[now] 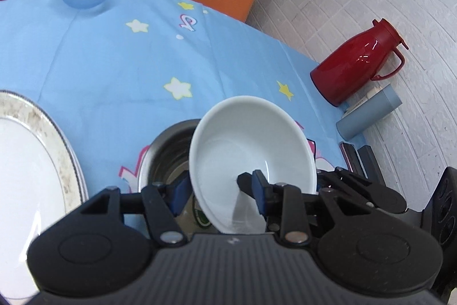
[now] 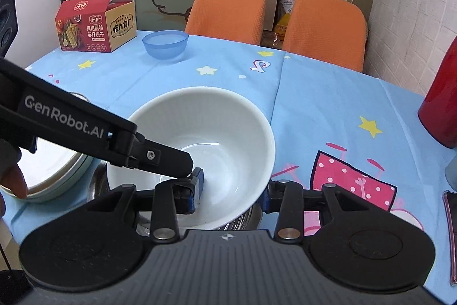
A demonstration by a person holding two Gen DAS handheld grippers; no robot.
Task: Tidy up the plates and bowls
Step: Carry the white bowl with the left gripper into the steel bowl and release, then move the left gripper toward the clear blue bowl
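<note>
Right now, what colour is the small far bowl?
Translucent blue bowl, clearest in the right wrist view.

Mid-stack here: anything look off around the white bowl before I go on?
Yes. The white bowl sits askew over the steel bowl, off-centre, not nested; the left gripper pinches its wall. The right gripper is open with one finger inside the same bowl, so both tools crowd it. Nothing looks spilled or broken.

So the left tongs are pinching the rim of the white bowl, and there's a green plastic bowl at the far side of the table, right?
Not quite: the far plastic bowl is blue, not green, as the right wrist view shows. The left tongs do pinch the white bowl by its rim.
</note>
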